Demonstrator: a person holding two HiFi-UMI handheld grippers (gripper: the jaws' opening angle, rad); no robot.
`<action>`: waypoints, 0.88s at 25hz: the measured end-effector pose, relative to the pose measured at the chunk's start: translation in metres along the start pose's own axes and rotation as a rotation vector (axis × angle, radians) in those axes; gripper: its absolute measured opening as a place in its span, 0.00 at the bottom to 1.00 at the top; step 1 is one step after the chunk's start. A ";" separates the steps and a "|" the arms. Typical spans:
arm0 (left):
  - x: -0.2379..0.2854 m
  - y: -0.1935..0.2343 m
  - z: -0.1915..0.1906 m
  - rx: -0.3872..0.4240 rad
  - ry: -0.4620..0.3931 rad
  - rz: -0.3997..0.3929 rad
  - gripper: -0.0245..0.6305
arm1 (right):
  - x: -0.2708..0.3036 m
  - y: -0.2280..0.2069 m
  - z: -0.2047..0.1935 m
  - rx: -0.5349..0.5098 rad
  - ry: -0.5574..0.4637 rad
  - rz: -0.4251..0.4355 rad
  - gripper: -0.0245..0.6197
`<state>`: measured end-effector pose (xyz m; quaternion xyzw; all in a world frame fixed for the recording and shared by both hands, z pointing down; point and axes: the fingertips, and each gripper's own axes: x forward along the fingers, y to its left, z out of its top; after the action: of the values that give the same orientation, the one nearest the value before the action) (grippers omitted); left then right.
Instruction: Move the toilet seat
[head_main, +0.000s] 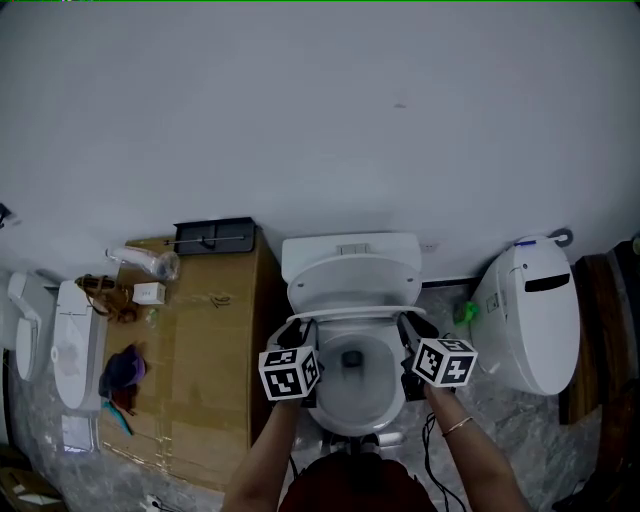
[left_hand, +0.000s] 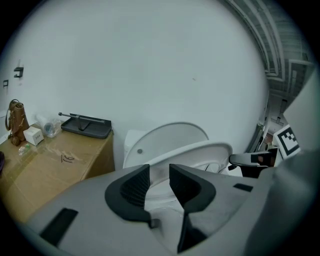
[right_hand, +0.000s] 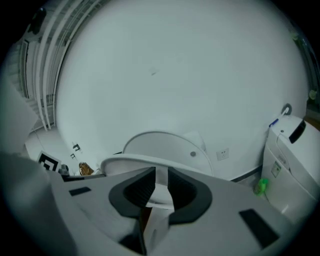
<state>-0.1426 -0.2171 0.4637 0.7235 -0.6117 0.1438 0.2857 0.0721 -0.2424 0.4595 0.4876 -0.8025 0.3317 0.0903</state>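
Beside the toilet seat (left_hand: 200, 149), a cardboard box (left_hand: 45, 172) bears illegible scrawl (left_hand: 67, 158).

In the head view the marker cubes (head_main: 290, 372) cover most of the jaws of the left gripper (head_main: 300, 330) and the right gripper (head_main: 412, 328), and both side edges of the toilet seat (head_main: 352, 313) vanish beneath them. The person's forearms (head_main: 268, 455) are cut off by the bottom edge. The clutter on the brown cabinet (head_main: 215, 380) is too small to name. A dark wooden piece (head_main: 600, 330) runs off the right edge.
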 end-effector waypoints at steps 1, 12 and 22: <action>0.002 0.000 0.002 0.000 0.001 -0.003 0.25 | 0.003 -0.001 0.001 -0.019 0.003 -0.013 0.17; 0.029 0.008 0.028 0.041 -0.022 0.002 0.25 | 0.038 -0.010 0.022 -0.143 0.015 -0.067 0.17; 0.055 0.014 0.047 0.055 -0.040 0.006 0.25 | 0.064 -0.017 0.042 -0.200 0.023 -0.104 0.17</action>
<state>-0.1516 -0.2904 0.4602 0.7320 -0.6154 0.1467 0.2530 0.0612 -0.3198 0.4654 0.5131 -0.8043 0.2503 0.1650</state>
